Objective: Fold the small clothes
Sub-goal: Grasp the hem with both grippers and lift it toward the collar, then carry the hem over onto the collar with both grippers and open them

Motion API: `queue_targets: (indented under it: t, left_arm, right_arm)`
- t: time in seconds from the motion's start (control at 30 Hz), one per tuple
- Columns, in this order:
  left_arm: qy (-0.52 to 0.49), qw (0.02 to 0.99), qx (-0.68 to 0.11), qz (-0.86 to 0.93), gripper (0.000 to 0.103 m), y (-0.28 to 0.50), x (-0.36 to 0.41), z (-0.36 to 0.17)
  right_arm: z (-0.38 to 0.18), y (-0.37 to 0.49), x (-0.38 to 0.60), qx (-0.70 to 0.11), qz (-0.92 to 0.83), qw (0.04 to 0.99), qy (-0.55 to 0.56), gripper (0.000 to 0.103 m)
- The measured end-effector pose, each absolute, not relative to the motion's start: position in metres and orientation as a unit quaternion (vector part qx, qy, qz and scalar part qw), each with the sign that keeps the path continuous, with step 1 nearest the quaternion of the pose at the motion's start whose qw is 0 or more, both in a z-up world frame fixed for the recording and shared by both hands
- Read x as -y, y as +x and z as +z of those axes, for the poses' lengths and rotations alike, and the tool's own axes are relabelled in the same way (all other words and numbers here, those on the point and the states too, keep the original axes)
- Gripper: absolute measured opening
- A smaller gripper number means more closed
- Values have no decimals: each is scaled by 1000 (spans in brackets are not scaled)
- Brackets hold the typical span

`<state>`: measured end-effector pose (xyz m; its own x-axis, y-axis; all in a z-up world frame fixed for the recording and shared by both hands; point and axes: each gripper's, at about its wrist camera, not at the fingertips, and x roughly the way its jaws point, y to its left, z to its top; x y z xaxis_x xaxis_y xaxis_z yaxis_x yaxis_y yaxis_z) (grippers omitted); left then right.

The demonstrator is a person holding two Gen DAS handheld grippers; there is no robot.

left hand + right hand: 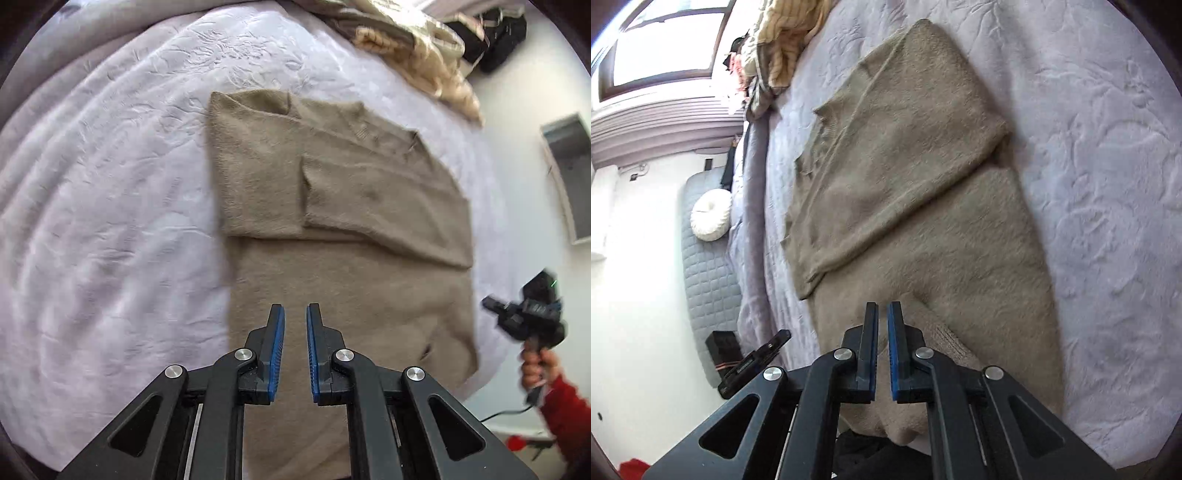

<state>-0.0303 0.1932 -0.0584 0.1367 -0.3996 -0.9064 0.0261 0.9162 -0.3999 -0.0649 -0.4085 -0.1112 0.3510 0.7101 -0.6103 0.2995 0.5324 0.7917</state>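
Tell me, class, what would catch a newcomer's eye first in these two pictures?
A tan sweater lies flat in the middle of the pale quilted bedspread, its sleeves folded across the body. The blue-padded left gripper fills the foreground above its lower part, and a heap of cream and striped clothes sits at the bed's far edge.

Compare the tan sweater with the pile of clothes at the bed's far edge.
The sweater lies flat mid-bed with sleeves folded in; the pile sits crumpled at the edge. The sweater is plain tan; the pile mixes cream, striped and dark fabrics. Both rest on the white bedspread.
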Motion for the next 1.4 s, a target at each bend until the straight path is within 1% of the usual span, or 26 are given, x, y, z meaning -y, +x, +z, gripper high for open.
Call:
queue_targets:
  t: [0.03, 0.07, 0.1, 0.13, 0.17, 0.2, 0.23, 0.27, 0.4, 0.57, 0.6, 0.63, 0.67, 0.73, 0.77, 0.8, 0.83, 0.93, 1.13, 1.3, 1.4]
  left_arm:
    - [-123, 737, -649, -144, 13, -32, -192, -58]
    - [-106, 731, -657, -150, 13, -36, -189, -58]
    - [-85, 726, -663, -162, 18, -44, -186, -57]
    - [-66, 722, -667, -173, 52, -47, -181, -56]
    - [-45, 722, -667, -181, 74, -51, -176, -56]
    - [-23, 726, -660, -191, 95, -62, -168, -53]
    - [-1, 725, -656, -209, 95, -69, -159, -51]
    - [18, 715, -661, -229, 95, -77, -150, -52]
    - [70, 685, -671, -276, 95, -98, -111, -61]
    - [87, 651, -680, -326, 95, -109, -84, -75]
    - [87, 644, -683, -332, 89, -108, -82, -79]
    - [88, 637, -689, -334, 74, -107, -80, -84]
    - [88, 631, -696, -331, 65, -110, -82, -87]
    - [82, 620, -710, -322, 34, -107, -84, -98]
    - [69, 619, -711, -326, 30, -105, -85, -100]
    - [53, 624, -707, -329, 24, -105, -91, -95]
    - [41, 627, -704, -331, 17, -105, -96, -91]
    - [-2, 643, -688, -337, 16, -107, -116, -68]
    - [-51, 688, -646, -327, 16, -100, -149, -21]
    - [-60, 735, -596, -316, 16, -74, -152, 20]
    - [-52, 762, -567, -309, 16, -50, -154, 38]
  right_arm:
    - [-108, -64, 409, -559, 146, 687, 440, 6]
    - [-105, -63, 408, -569, 146, 692, 421, 10]
    - [-102, -63, 405, -576, 149, 696, 401, 10]
    - [-101, -61, 400, -587, 152, 701, 376, 10]
    - [-101, -63, 396, -596, 153, 705, 352, 23]
    - [-97, -66, 389, -605, 152, 711, 325, 49]
    - [-99, -68, 386, -611, 154, 715, 303, 60]
    - [-98, -70, 380, -615, 156, 719, 283, 64]
    - [-99, -69, 361, -629, 150, 735, 201, 64]
    - [-103, -64, 339, -638, 158, 745, 114, 64]
    - [-105, -63, 334, -640, 157, 746, 102, 64]
    - [-108, -60, 329, -643, 155, 744, 94, 64]
    - [-114, -58, 327, -650, 150, 740, 91, 64]
    - [-123, -54, 321, -666, 140, 728, 83, 53]
    - [-125, -56, 319, -670, 138, 726, 70, 22]
    - [-122, -59, 316, -667, 141, 729, 57, 6]
    - [-116, -64, 313, -659, 147, 736, 44, 6]
    - [-94, -82, 306, -633, 148, 760, -9, 6]
    - [-44, -100, 319, -578, 101, 810, -13, 6]
    - [-2, -90, 317, -518, 69, 852, -40, 6]
    - [22, -67, 313, -482, 57, 873, -48, 6]
